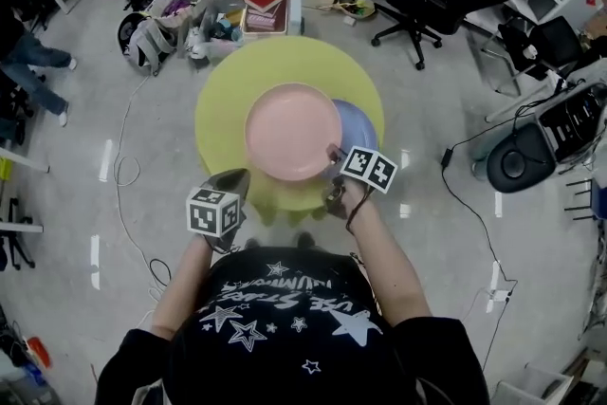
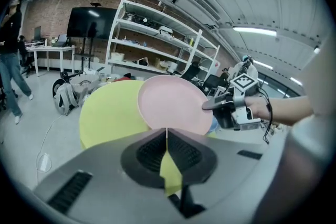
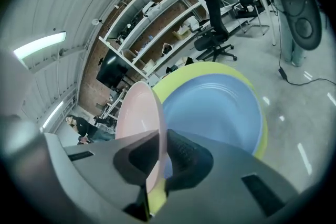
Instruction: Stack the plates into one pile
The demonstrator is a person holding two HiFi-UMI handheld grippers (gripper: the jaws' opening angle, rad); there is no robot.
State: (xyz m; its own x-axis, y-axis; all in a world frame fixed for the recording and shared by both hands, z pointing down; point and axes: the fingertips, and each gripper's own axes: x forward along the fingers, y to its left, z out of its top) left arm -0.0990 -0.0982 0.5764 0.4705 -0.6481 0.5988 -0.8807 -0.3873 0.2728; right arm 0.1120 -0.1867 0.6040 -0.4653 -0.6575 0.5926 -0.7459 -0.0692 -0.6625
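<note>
While rim-pinched in right tool (image 1: 334,158), pink plate (image 1: 292,130) tilted, partly over blue plate (image 1: 359,130).

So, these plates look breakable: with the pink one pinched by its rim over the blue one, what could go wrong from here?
1. The right gripper grips the tilted pink plate at one spot on its rim; it could slip out and strike the blue plate partly beneath.
2. The blue plate lies near the edge of the yellow table; a sideways landing might nudge it off.
3. The left gripper is shut and empty, giving no support.
</note>
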